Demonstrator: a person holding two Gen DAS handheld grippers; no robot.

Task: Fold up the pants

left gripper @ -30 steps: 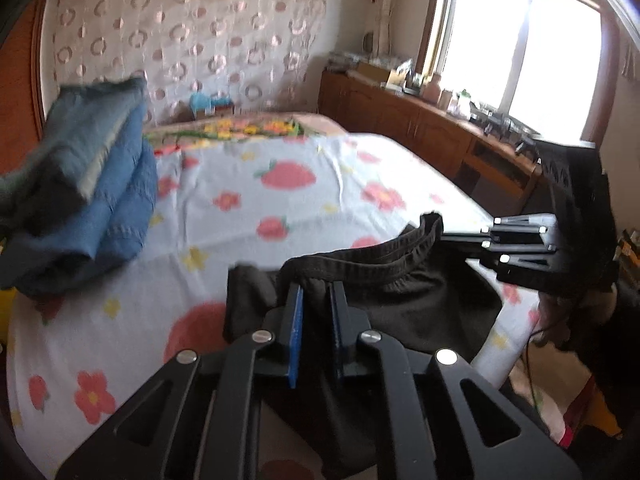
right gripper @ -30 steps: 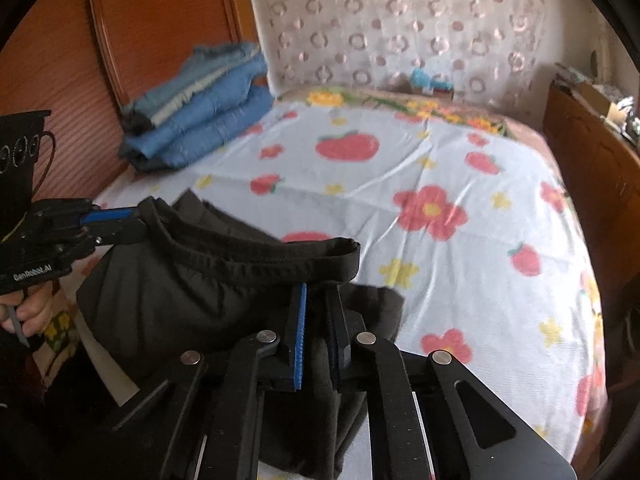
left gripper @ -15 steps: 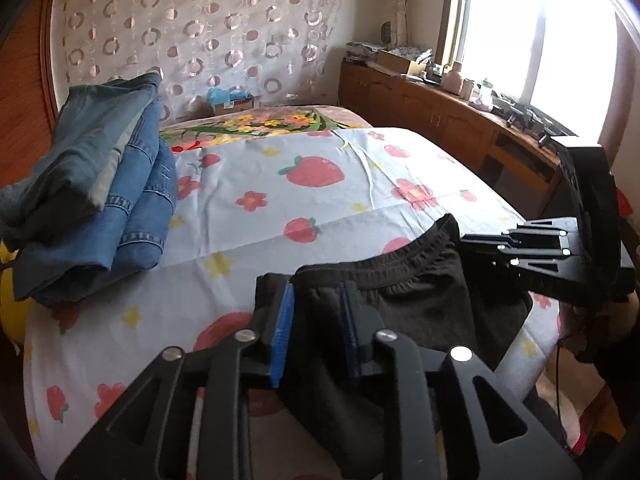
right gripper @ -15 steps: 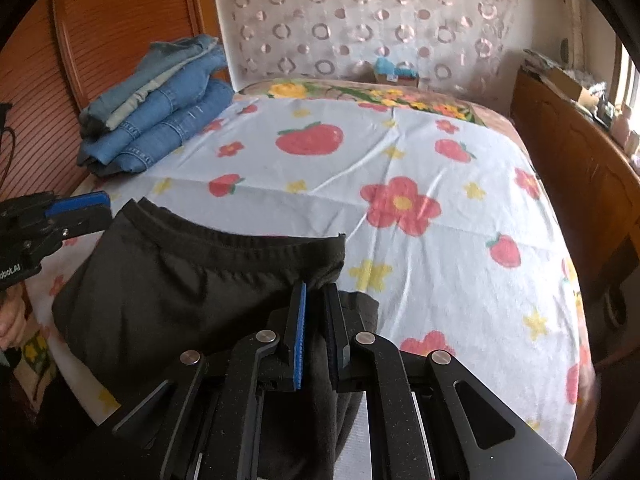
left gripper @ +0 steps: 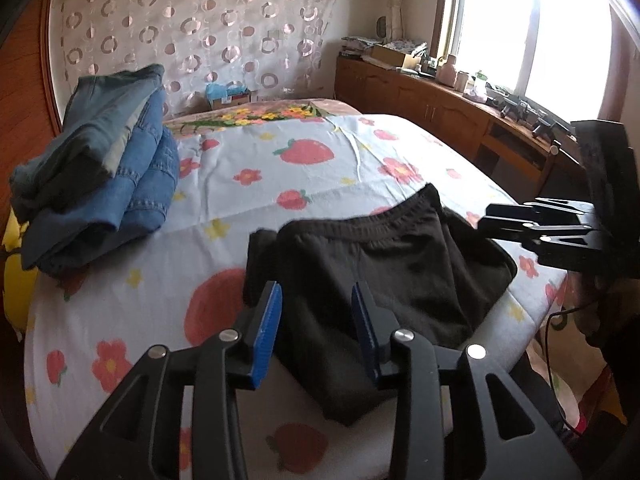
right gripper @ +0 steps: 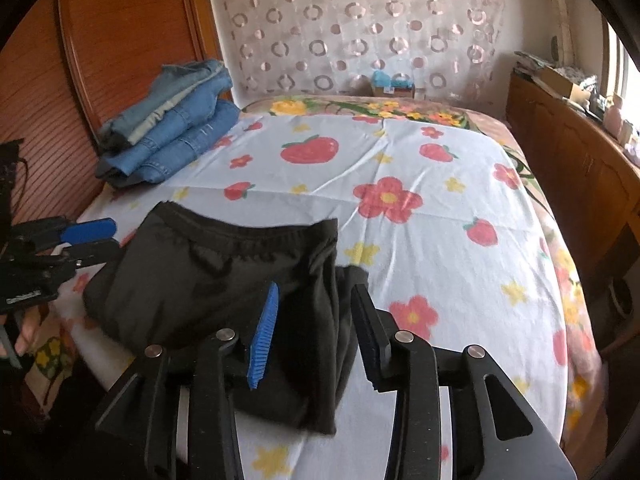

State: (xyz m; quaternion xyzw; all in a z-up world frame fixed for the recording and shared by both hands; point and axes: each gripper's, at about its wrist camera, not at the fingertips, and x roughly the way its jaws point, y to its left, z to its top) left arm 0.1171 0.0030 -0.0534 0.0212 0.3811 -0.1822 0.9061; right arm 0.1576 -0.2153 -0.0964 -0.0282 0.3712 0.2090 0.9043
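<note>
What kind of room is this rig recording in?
Almost certainly a home bedroom: a bed under a strawberry-and-flower sheet, a wooden headboard beside it, a low wooden cabinet with clutter beneath a bright window, and folded jeans stacked near the black pants.

You are looking across a bed [right gripper: 440, 152] with the pants [right gripper: 224, 280] lying folded on its near edge. The left claw [left gripper: 316, 312] is sitting over the near side of the pants, and the right claw [right gripper: 314, 312] is sitting over their right end; both are standing apart from the cloth. A stack of jeans [right gripper: 172, 124] is lying on the far left corner, against the headboard [right gripper: 120, 40]. A cabinet [right gripper: 580, 168] is running along the right side, under the window [left gripper: 532, 28].
</note>
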